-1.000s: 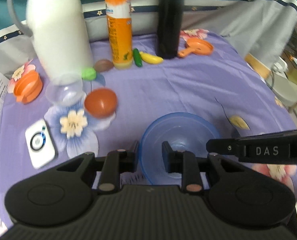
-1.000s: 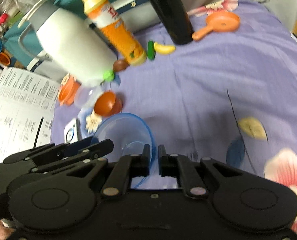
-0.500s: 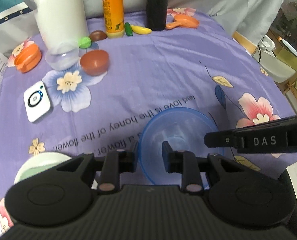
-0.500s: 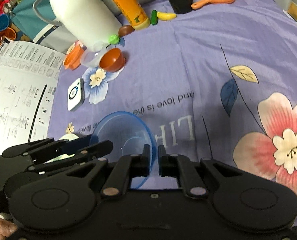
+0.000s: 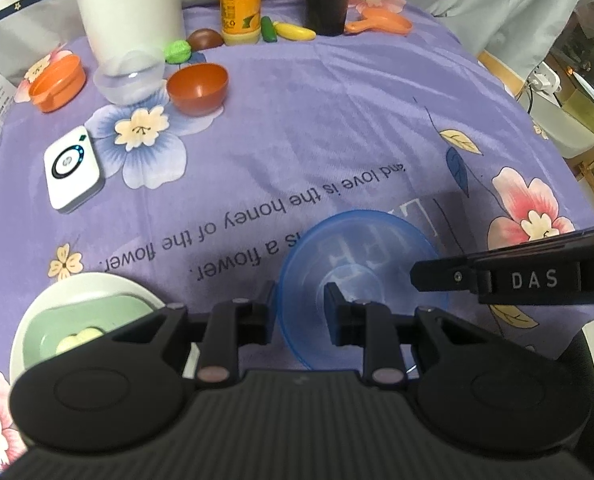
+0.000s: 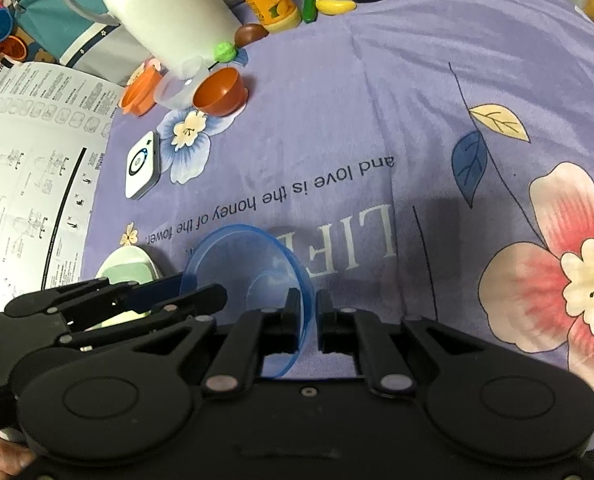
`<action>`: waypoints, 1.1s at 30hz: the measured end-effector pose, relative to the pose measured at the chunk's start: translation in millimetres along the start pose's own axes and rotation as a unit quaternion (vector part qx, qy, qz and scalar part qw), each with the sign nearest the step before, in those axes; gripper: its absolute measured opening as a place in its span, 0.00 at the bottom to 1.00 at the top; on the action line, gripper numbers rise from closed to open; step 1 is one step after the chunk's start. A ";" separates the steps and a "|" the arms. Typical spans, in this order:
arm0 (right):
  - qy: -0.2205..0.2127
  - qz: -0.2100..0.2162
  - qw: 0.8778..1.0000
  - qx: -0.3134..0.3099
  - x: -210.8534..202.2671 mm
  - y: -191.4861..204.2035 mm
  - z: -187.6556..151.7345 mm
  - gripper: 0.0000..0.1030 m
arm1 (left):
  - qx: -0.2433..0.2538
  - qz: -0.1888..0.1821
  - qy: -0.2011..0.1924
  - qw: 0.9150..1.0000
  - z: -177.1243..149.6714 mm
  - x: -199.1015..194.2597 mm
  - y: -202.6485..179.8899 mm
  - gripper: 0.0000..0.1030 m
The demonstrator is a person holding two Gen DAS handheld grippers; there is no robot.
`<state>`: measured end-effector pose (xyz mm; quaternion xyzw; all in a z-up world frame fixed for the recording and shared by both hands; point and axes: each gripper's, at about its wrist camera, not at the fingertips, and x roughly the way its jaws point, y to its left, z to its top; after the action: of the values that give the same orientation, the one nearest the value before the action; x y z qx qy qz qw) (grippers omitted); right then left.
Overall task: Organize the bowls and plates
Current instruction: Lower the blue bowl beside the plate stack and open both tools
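— Two grippers on one blue bowl (image 5: pixel 363 276)?
— Yes. Left gripper (image 5: pixel 300 305) pinches its near-left rim; right gripper (image 6: pixel 305 317) is clamped on the right rim, bowl tilted over the purple surface (image 5: pixel 337 132).
— Neighbours?
— White plate (image 5: pixel 85 286) with a green dish (image 5: pixel 77 322) just left. Well apart at the back: brown bowl (image 5: pixel 197 88), clear cup (image 5: pixel 129 80), orange lid (image 5: pixel 59 83), white jug (image 5: pixel 131 8).
— Blocking anything?
— Left gripper hides part of the plate.

The purple cloth (image 5: pixel 297 140) ahead of the tool reads, upside down, "and love is the honey of the flower" and "LIFE". The other tool (image 5: pixel 529 280) says "DAS".
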<state>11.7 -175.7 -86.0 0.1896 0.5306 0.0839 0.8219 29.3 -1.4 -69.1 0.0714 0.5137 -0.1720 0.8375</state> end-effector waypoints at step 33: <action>-0.091 -0.012 0.996 -0.019 -34.1 12.1 26.0 1.00 | -0.052 0.049 -0.116 0.991 4.5 -47.6 50.4 1.00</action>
<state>21.6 -182.0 -43.0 0.1745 0.4546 0.0660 0.8709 31.5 54.5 -27.8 0.0326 0.4171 -0.1114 0.9014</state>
